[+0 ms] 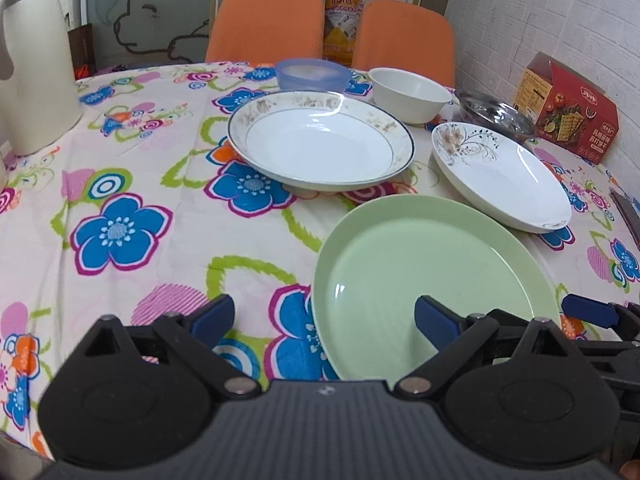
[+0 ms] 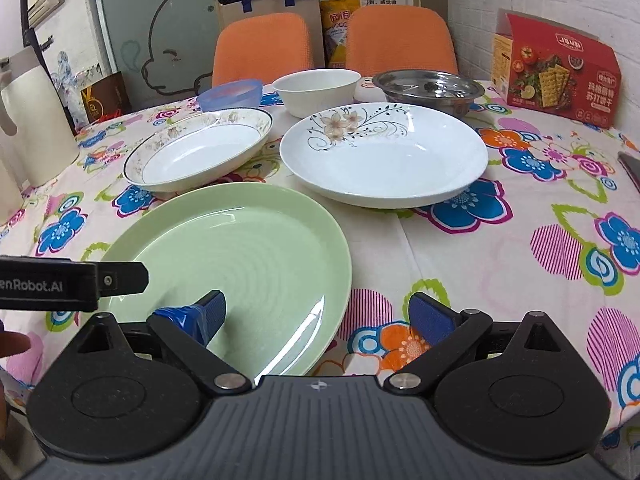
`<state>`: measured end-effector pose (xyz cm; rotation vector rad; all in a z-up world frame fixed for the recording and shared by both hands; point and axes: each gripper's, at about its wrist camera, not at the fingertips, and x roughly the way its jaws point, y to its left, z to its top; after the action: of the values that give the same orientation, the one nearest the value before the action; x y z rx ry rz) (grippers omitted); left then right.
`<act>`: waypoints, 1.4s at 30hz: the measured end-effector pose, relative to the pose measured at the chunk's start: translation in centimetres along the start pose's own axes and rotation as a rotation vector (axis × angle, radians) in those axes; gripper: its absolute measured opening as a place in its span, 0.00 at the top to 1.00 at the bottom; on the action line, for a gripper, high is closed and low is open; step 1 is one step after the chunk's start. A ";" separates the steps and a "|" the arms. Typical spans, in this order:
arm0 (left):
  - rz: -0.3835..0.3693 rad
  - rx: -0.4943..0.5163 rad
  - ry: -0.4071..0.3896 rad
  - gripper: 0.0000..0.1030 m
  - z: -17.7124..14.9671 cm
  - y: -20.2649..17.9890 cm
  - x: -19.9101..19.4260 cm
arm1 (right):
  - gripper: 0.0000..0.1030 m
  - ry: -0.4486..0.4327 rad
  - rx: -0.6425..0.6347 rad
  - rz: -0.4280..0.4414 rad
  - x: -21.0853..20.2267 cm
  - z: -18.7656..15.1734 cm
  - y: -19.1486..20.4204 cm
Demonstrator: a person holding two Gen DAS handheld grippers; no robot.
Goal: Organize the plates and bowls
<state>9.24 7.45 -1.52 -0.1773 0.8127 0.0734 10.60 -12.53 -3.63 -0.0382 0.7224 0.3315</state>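
Left hand-held gripper (image 2: 72, 280) marked "enRobot.AI" over green plate (image 2: 248, 256)

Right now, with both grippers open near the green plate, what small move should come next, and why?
Probably ease the right gripper forward and close on the green plate's near right rim. The jaws already straddle that edge, nothing is held, and the plate lies separate from the flowered plate.
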 end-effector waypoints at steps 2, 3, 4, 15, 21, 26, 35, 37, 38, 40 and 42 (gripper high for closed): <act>-0.008 0.008 0.015 0.07 0.2 -0.2 0.8 | 0.16 -0.010 -0.042 -0.014 0.3 -0.1 0.4; -0.010 0.017 0.019 0.07 0.1 -0.4 1.1 | 0.15 -0.022 -0.045 -0.004 0.3 -0.3 0.4; 0.000 0.036 0.011 0.07 0.0 -0.6 1.1 | 0.15 -0.038 -0.049 0.000 0.2 -0.5 0.3; -0.077 0.152 -0.060 0.40 -1.0 -1.3 0.4 | 0.23 -0.137 -0.121 0.051 0.0 -1.5 1.8; -0.070 0.130 -0.052 0.57 -1.1 -1.0 -0.3 | 0.22 -0.130 -0.120 0.055 -0.2 -1.4 3.3; -0.015 0.098 -0.074 0.62 -1.2 1.2 -2.6 | 0.21 -0.145 -0.135 0.125 -1.0 -1.0 5.8; 0.042 -0.008 -0.039 0.62 -1.3 7.4 -2.0 | 0.20 -0.111 -0.209 0.196 1.7 -0.9 10.9; 0.053 -0.001 -0.042 0.62 -1.1 7.4 -1.9 | 0.20 -0.100 -0.207 0.192 1.8 -0.6 11.2; 0.059 -0.007 -0.041 0.62 -1.0 7.5 -1.9 | 0.20 -0.096 -0.207 0.192 1.7 -0.6 11.3; 0.062 -0.005 -0.039 0.62 -0.9 7.6 -1.9 | 0.19 -0.089 -0.204 0.202 1.5 -0.8 11.4; 0.059 -0.006 -0.045 0.62 -1.2 7.9 -2.0 | 0.19 -0.093 -0.220 0.209 1.4 -1.0 11.6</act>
<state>5.96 14.96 -1.83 -0.1567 0.7732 0.1346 7.33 -1.31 -4.40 -0.1552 0.5964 0.6079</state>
